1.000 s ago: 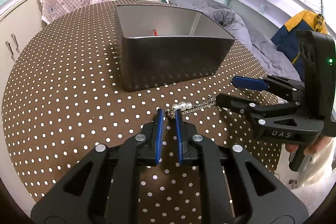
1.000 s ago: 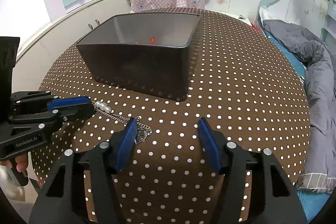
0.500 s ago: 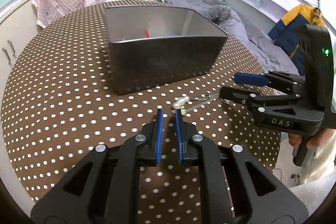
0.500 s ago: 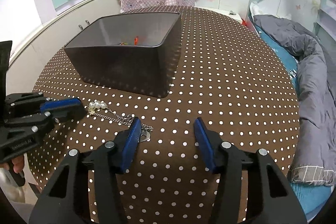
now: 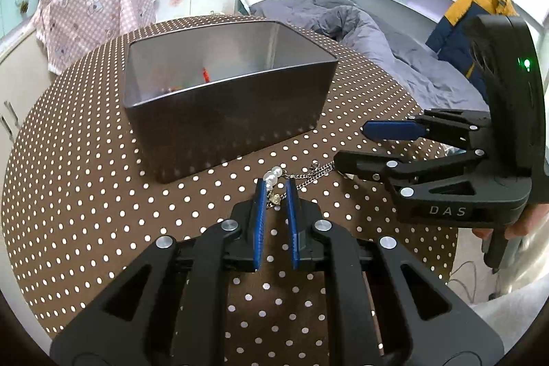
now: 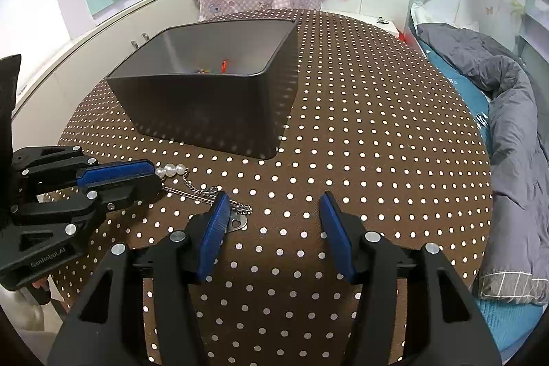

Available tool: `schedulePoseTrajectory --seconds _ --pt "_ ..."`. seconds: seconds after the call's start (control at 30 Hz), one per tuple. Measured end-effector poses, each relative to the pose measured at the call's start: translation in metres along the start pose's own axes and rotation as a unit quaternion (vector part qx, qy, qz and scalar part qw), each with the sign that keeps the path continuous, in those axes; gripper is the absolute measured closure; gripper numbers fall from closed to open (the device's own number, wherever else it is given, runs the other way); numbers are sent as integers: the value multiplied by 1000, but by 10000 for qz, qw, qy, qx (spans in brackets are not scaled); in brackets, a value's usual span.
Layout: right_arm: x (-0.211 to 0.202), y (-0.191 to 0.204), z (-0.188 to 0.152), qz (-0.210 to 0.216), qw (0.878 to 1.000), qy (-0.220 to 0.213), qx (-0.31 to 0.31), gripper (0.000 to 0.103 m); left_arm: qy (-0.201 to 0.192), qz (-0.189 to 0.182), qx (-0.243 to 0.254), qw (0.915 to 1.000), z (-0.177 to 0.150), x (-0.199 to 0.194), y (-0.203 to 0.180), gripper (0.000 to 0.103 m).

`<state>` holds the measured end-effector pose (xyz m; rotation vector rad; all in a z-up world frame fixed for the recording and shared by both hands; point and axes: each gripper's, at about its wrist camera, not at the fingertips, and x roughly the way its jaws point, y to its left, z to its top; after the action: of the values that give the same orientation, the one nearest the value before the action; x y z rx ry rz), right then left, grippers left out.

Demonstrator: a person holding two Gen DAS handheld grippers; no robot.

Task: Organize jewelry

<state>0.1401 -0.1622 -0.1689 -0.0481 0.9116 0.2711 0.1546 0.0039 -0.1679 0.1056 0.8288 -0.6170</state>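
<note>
The step in hand looks like picking up the pearl-and-chain bracelet (image 5: 291, 175) to drop it into the dark bin (image 5: 226, 98), where a few small pieces already lie. The bracelet lies on the dotted tabletop (image 5: 85, 194) just in front of the bin, its pearls (image 6: 170, 169) at one end and a heart tag (image 6: 236, 222) at the other.

The left gripper (image 5: 274, 191) has its fingers narrow, nearly together, with a small charm of the bracelet between the blue pads; whether they truly pinch it or only straddle it I cannot tell for sure, though a grip seems likely. The right gripper (image 6: 274, 211) has its fingers about half apart and holds nothing; its left finger (image 6: 216, 222) is just beside the heart tag, perhaps over it.

Next, I judge, the chain must be lifted clear of the tabletop without snagging, then carried over the bin's rim.

Both grippers slope downward toward the tabletop, facing each other across the bracelet
</note>
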Motion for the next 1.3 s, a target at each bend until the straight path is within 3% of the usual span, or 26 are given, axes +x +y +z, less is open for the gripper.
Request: schedulePoseTrajectory --seconds 0.13,0.27,0.5,0.73,0.9,1.3 --pt "-1 0 -1 26 10000 -9 9 50 93 125 14 9999 1 4 0 91" --pt "-1 0 -1 44 10000 -10 4 50 -55 298 131 9995 2 -3 -3 91" --pt "-2 0 -2 81 10000 -22 2 48 -38 145 230 9996 4 -1 -7 91" --pt "-4 -4 -3 134 9999 -28 74 48 98 76 6 9999 0 7 2 91" --pt "-4 -4 -3 131 9999 -25 77 48 -2 113 -13 9999 1 4 2 100" --pt "-4 -4 -4 139 9999 -23 89 48 -166 190 -596 9979 0 -17 25 100"
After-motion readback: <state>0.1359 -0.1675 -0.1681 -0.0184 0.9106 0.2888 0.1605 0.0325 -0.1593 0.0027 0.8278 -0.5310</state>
